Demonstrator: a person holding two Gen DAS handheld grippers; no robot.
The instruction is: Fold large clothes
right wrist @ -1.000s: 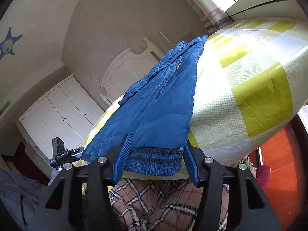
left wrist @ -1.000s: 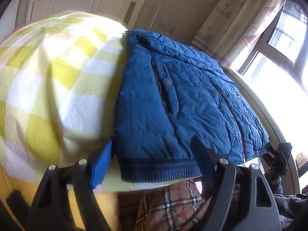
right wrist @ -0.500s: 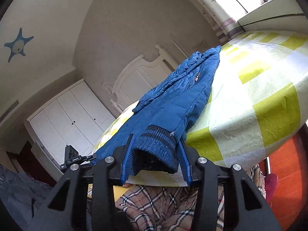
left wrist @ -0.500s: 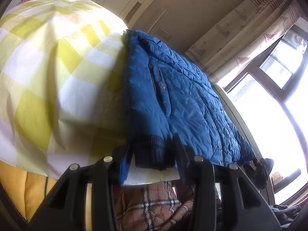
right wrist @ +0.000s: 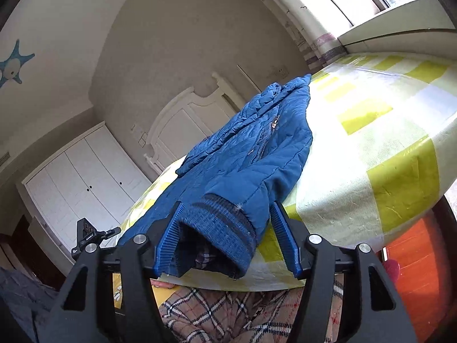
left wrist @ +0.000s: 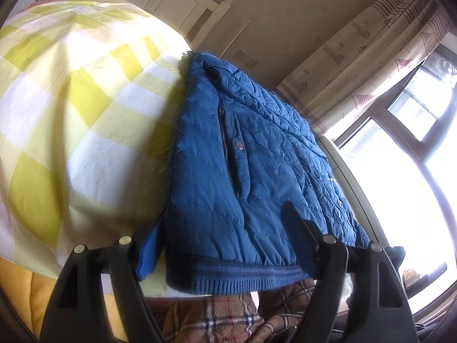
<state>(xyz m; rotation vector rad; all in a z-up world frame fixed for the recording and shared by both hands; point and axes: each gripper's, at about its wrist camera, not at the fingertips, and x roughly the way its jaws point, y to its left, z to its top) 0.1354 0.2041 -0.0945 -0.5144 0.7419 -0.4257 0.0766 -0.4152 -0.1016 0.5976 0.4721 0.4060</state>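
A blue jacket [left wrist: 245, 171] lies lengthwise on the bed [left wrist: 57, 120], which has a yellow-and-white check cover. Its collar end points toward the headboard [left wrist: 200, 25]; its knit hem [left wrist: 228, 274] hangs at the bed's near edge, right in front of you.

Your left gripper [left wrist: 222, 243] sits at that near edge w/ its jaws spread wide, one on either side of the hem. The left pad is beside the jacket's left edge, the right finger lies over the quilted fabric. The jaws are released, not pinching anything.

Your right gripper [right wrist: 228, 240] is at the near edge too, at the jacket's other hem corner. Here the hem is bunched & rolled up so its inside shows, and it sits between the two blue pads [right wrist: 282, 245]. The jaws are apart; the left pad touches the knit, the right pad stands just beside the fabric, so no firm clench shows.

Below both grippers you see plaid cloth [right wrist: 228, 314]. Curtains [left wrist: 371, 57] & a bright window [left wrist: 400, 171] are past the bed's right edge; white wardrobe doors [right wrist: 85, 183] stand on the other side.
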